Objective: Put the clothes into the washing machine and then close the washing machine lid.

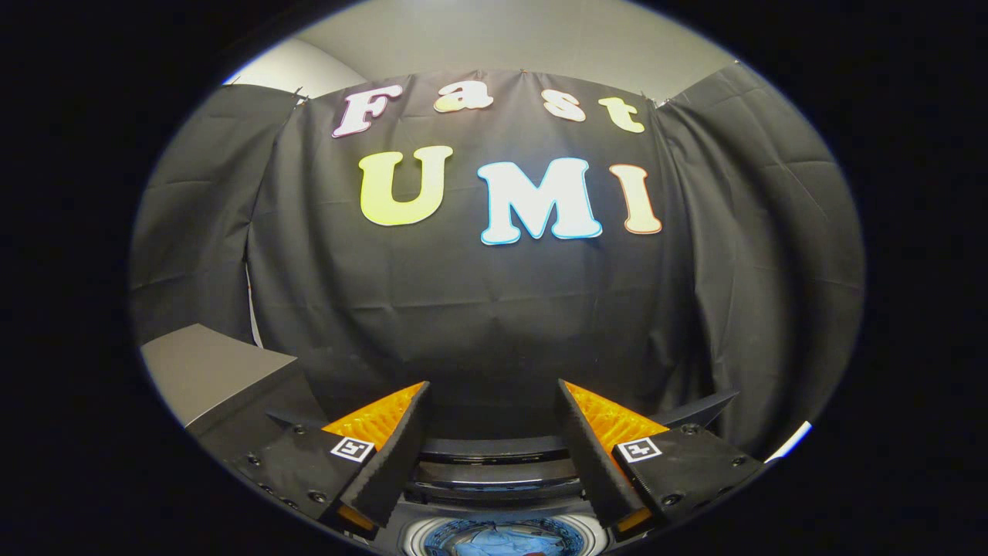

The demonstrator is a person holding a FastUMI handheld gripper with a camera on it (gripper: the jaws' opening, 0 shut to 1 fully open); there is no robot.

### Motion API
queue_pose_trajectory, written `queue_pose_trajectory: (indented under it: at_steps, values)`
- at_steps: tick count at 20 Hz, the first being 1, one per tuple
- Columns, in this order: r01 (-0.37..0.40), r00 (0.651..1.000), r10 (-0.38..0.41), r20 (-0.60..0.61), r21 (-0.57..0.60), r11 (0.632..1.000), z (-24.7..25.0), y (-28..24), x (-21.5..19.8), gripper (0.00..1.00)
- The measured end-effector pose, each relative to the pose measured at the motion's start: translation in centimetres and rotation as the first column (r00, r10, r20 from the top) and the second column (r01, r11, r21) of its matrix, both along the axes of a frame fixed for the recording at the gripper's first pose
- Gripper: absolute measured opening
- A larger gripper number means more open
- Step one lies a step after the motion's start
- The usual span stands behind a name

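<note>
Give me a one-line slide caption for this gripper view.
Open gripper held empty above the washing machine, its drum showing blue clothes between the fingers, facing the booth's black cloth wall.

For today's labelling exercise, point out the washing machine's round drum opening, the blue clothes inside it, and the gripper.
round drum opening (432, 535), gripper view, on its rim
blue clothes (494, 543), gripper view, on the fabric
gripper (494, 398), gripper view, midway between its open fingertips
</note>
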State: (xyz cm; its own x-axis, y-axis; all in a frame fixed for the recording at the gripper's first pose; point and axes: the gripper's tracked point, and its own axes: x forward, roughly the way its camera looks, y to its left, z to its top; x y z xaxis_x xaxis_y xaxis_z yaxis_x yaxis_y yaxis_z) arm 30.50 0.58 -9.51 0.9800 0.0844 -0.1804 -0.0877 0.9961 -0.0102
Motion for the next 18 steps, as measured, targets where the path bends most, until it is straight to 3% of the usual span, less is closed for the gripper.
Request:
queue_pose_trajectory:
  at_steps: [18]
  values:
    - [-0.005,1.0,0.004,-0.009,-0.007,1.0,-2.8,-0.7,-7.7,0.98]
